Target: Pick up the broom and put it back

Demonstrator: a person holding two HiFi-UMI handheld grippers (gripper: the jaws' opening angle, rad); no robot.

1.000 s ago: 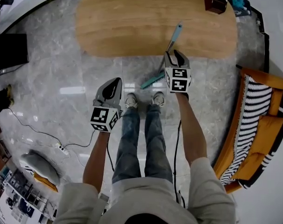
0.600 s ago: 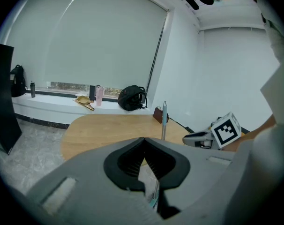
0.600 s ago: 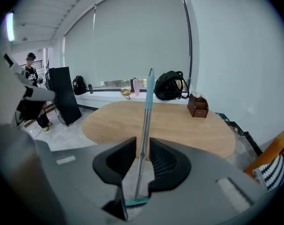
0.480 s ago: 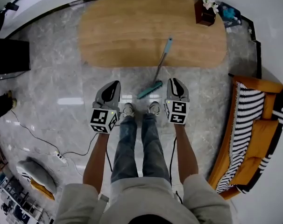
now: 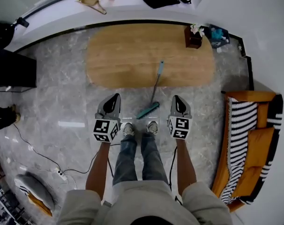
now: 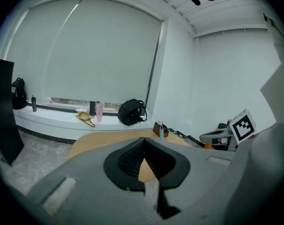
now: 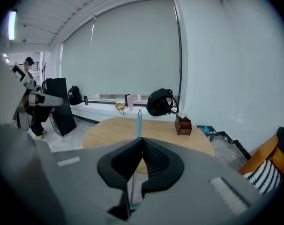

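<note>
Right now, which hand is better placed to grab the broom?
Right, probably. The broom is nearer the right hand-held gripper and shows straight past its shut jaws; the left hand-held gripper is farther away.

Person: a light beige short-sleeved top [image 5: 132, 204], blue jeans [image 5: 132, 159] and pale trainers [image 5: 129, 129] are worn.

Left gripper [image 5: 115, 96] and right gripper [image 5: 176, 98]: each is cased in a grey moulded shell tapered to a point. Black ribbed pads [image 6: 129, 161] are noted inside the jaws. A cube [image 5: 106, 130] with black-and-white square markers is fitted at the rear of each. A thin black cable [image 5: 172, 159] is recorded below the right unit.
</note>
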